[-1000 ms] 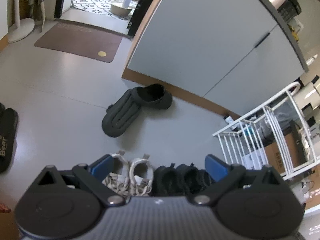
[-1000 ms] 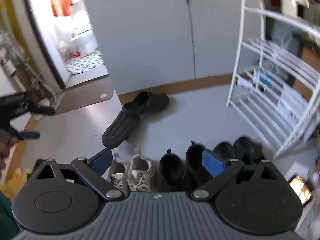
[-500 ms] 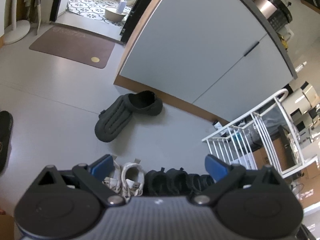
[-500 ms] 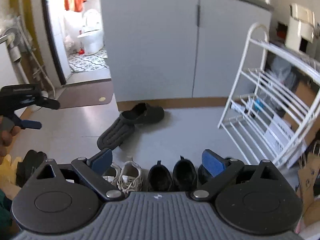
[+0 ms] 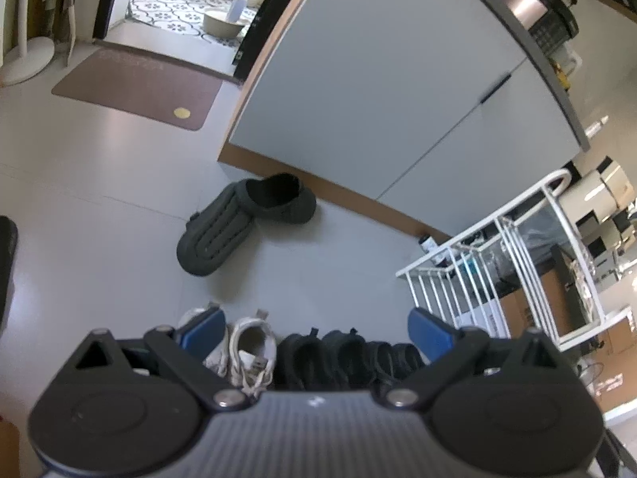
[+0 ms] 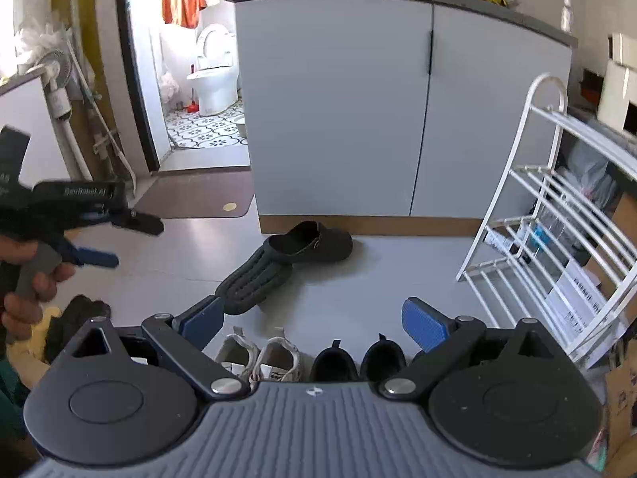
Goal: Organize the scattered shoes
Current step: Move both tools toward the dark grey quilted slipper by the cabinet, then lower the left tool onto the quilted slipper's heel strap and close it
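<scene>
Both tongs [image 5: 314, 328] [image 6: 314, 320] have lifted back, spread apart and empty, surveying the gray slippers [image 6: 286, 263] stacked crookedly beyond the paired row.

Both grippers are held above the floor with jaws spread wide and empty: the left gripper [image 5: 314, 326] and the right gripper [image 6: 314, 318].

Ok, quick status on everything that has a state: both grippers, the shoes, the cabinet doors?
Left gripper: open, empty.
Right gripper: open, empty.
Dark grey clogs: loose on the floor, one upside down, overlapping the upright one.
White sneakers: upright, lined up.
Black shoes: upright, lined up.
Cabinet doors: closed.
</scene>
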Tool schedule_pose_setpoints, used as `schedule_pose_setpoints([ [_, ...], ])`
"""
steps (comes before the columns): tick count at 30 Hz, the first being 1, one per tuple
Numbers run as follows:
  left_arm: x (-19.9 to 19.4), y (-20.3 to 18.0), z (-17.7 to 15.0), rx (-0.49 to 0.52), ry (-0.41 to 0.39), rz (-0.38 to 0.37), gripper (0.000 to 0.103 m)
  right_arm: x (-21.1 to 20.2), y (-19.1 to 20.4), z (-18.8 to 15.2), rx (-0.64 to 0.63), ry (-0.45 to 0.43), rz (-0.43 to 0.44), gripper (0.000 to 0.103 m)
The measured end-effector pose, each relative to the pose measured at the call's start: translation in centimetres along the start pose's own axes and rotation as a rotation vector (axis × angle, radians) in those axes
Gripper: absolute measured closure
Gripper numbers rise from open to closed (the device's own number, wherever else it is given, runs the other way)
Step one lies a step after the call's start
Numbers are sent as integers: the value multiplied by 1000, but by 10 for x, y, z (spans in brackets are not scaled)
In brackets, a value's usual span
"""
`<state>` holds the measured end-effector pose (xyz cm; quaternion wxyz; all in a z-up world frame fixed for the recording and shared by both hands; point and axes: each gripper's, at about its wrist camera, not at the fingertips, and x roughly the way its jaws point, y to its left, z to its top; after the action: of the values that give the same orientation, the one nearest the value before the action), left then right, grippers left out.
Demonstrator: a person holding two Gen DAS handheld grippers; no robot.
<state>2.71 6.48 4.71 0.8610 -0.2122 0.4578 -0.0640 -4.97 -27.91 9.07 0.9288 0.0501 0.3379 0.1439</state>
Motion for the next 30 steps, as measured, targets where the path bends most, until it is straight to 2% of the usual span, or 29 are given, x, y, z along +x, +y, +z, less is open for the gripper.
schedule_pose_setpoints([
  [2, 8, -14, -6, 91, 3, 62, 4, 15, -6, -3, 28, 4, 1, 4],
  [5, 14, -25, -14, 177, -3, 104, 4, 40, -15, -13, 93, 15, -8, 4],
  [9, 25, -28, -21, 214, 26, 126, 4, 62, -24, -11, 139, 106, 14, 4],
  [11, 34, -28, -19, 233, 46, 161, 5, 64, -28, -5, 136, 98, 71, 4],
  [14, 39, -27, -1, 226, 52, 241, 6, 70, -34, -1, 131, 124, 46, 4],
  [16, 35, -29, 13, 209, 47, 261, 6, 75, -35, -2, 134, 141, 48, 4],
  [19, 29, -35, 33, 194, 37, 270, 6, 80, -35, -2, 112, 159, 62, 4],
  [24, 25, -48, 60, 210, 17, 271, 5, 95, -41, 5, 149, 155, 46, 4],
  [30, 45, -49, 108, 222, 73, 228, 5, 111, -45, 12, 137, 127, 20, 4],
])
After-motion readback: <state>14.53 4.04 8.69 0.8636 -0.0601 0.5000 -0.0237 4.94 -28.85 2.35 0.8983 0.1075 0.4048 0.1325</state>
